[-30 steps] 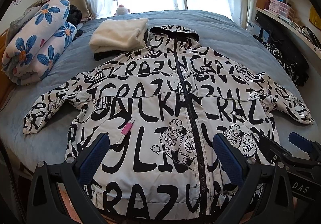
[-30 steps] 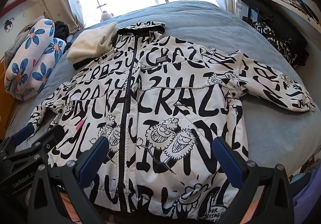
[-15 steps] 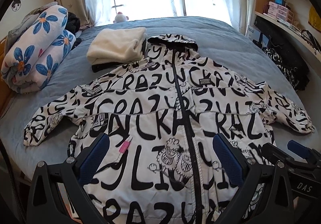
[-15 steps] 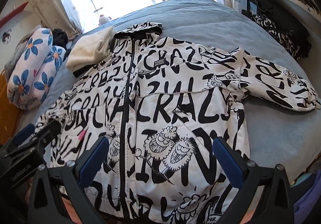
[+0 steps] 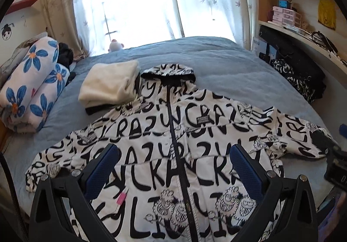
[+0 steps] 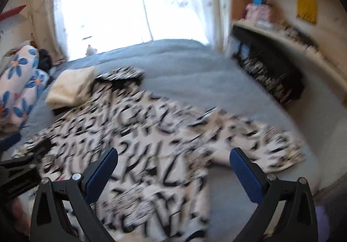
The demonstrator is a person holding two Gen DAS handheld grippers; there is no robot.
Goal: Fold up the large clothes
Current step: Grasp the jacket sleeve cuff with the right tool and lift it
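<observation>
A white hooded jacket [image 5: 180, 155] printed with bold black lettering and cartoon figures is spread front-up on the blue bed [image 5: 216, 62], zipped shut, hood at the far end and both sleeves laid out to the sides. The left tool [image 5: 174, 168] and right tool [image 6: 173, 168] are both held spread above it, nothing gripped. The right wrist view is blurred.

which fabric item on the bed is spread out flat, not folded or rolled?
The lettered jacket, sleeves out and zipped. The cream stack is folded; the floral quilt is rolled.
</observation>
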